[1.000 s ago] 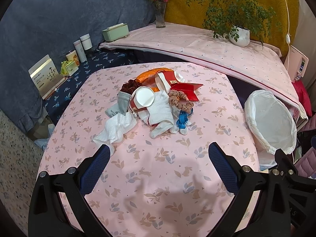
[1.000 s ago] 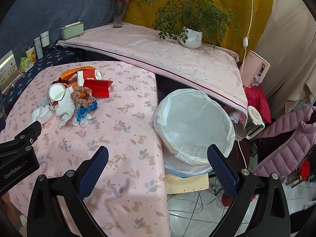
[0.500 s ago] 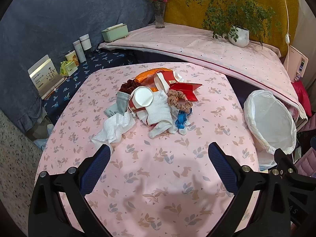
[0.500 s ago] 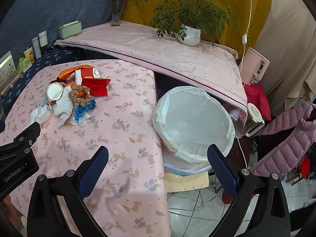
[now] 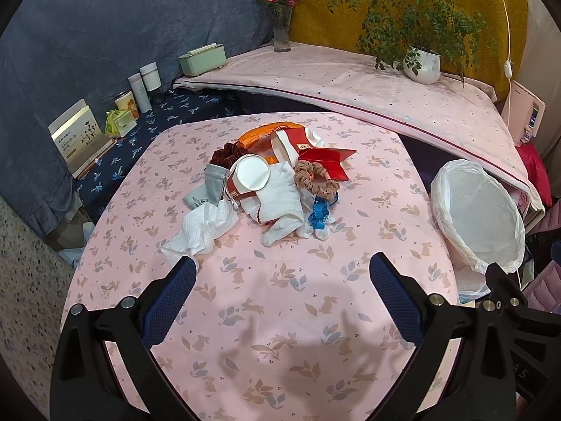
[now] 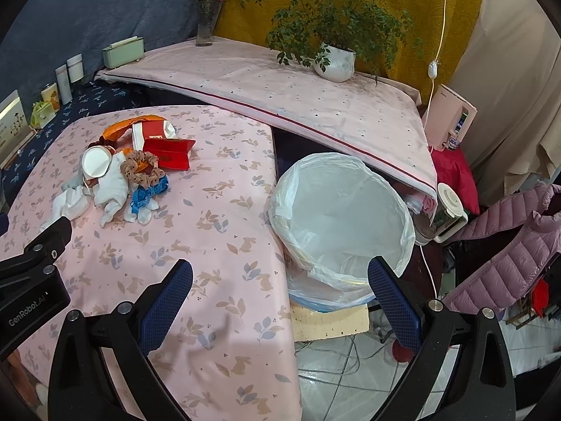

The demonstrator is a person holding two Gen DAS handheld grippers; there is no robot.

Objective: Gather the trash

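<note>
A pile of trash lies mid-table on the pink cloth: a paper cup [image 5: 249, 175], white tissues [image 5: 201, 228], red card packaging [image 5: 328, 161], an orange wrapper [image 5: 261, 132], a brown scrunchie [image 5: 312, 179] and blue scrap [image 5: 318, 212]. The pile also shows in the right wrist view [image 6: 133, 172]. A bin lined with a white bag [image 5: 480, 217] [image 6: 340, 217] stands off the table's right edge. My left gripper [image 5: 280, 273] is open and empty, above the table short of the pile. My right gripper [image 6: 280, 277] is open and empty, over the table's right edge beside the bin.
A raised pink shelf [image 5: 350, 84] runs behind the table with a potted plant [image 5: 420, 63], flower vase [image 5: 282, 35] and green box [image 5: 201, 58]. Bottles and a card box [image 5: 80, 137] stand on the left blue ledge. A pink jacket [image 6: 508, 245] and cables lie on the floor at right.
Both grippers have drifted slightly back and up from the table, so the pile looks a little farther away. Nothing was gripped or moved.
</note>
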